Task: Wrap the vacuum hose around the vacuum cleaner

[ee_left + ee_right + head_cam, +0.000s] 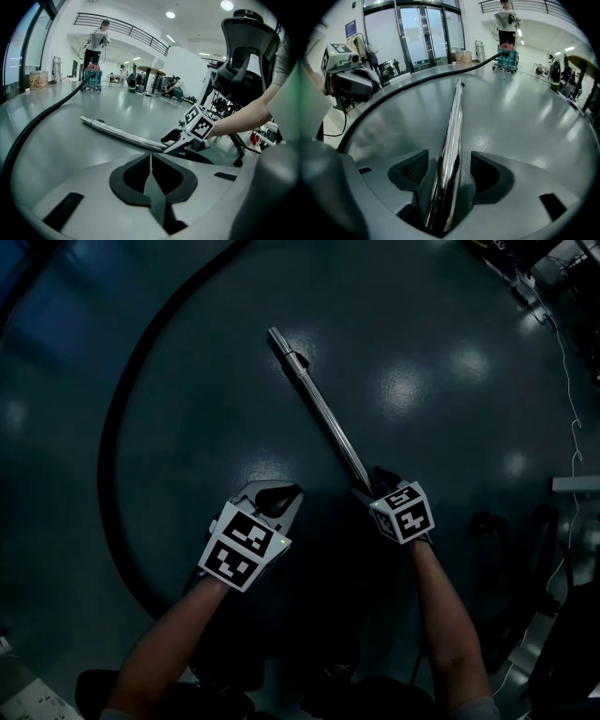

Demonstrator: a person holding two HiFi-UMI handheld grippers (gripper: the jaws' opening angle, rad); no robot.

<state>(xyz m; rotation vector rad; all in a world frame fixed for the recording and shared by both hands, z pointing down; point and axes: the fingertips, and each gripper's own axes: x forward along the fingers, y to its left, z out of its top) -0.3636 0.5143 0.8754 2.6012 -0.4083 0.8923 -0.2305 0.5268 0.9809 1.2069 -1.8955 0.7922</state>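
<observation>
A chrome vacuum wand lies on the dark floor, running from the upper middle down to my right gripper. In the right gripper view the wand passes between the jaws, whose pads stand apart from it on both sides, so the gripper is open. The black hose sweeps in a wide arc on the left. It leads far off to a teal vacuum cleaner beside a standing person. My left gripper hovers just left of the wand's near end, shut on nothing.
An office chair stands close on the right, with its dark base near my right arm. Thin cables trail along the right edge. Glass doors and a round table lie far off.
</observation>
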